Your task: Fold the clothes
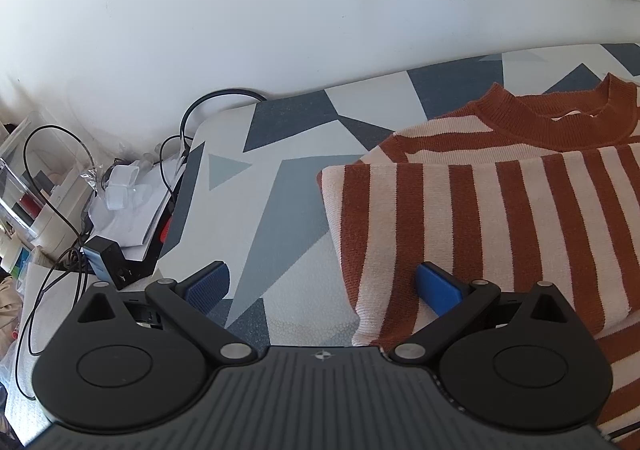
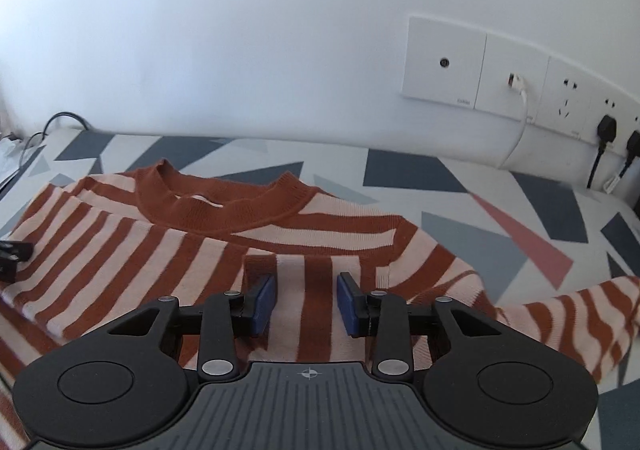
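Striped sweater (image 2: pixel 168 250): lies flat on the patterned worktop (image 2: pixel 440 186), collar toward the wall, part folded. Left claw (image 1: pixel 322 286): jaws wide, empty, over the sweater's left edge. Right claw (image 2: pixel 306 304): jaws narrowly apart above the fabric, gripping nothing.

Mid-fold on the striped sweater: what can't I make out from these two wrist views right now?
- Striped sweater hem: both views, hidden behind the gripper bodies and cut by the lower edges.
- Its right sleeve: right wrist view, blurred, cuff cut off at the right edge.
- Left gripper: in the right wrist view only a dark scrap shows at the left edge.
- Clutter beside the patterned surface: left wrist view, too small and tangled in cables.
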`<state>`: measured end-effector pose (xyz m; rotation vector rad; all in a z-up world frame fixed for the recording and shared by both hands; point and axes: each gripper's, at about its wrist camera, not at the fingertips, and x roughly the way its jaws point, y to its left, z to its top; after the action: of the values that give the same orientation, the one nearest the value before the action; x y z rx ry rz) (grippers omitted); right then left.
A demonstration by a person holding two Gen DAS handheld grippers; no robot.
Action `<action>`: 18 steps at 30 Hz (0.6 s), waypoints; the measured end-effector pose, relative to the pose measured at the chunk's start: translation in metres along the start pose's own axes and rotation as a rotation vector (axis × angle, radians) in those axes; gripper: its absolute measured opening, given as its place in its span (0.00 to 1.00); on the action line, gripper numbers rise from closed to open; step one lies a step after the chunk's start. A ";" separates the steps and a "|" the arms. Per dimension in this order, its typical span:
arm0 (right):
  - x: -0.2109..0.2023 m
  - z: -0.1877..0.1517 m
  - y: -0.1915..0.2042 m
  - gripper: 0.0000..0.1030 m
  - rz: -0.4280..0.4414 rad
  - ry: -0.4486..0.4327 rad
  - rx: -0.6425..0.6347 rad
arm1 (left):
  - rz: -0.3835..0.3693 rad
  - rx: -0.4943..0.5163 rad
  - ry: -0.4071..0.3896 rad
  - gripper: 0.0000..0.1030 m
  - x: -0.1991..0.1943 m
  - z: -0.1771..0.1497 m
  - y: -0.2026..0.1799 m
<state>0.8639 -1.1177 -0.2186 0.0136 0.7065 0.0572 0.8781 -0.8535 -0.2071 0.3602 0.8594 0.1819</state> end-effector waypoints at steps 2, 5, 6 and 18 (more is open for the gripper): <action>0.007 0.003 -0.001 0.30 -0.016 -0.001 0.023 | 0.000 -0.002 0.000 0.99 0.000 0.000 0.000; 0.012 0.007 -0.002 0.30 -0.041 -0.002 0.052 | 0.000 -0.002 -0.001 0.99 0.000 0.000 0.001; 0.013 0.007 -0.002 0.30 -0.052 -0.004 0.062 | 0.000 -0.002 -0.002 0.99 0.000 0.000 0.001; -0.047 -0.022 0.004 0.34 -0.101 -0.083 0.046 | -0.009 -0.017 -0.006 0.99 0.000 -0.002 0.003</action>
<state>0.8136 -1.1169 -0.2044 0.0238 0.6241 -0.0563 0.8768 -0.8499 -0.2071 0.3407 0.8533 0.1795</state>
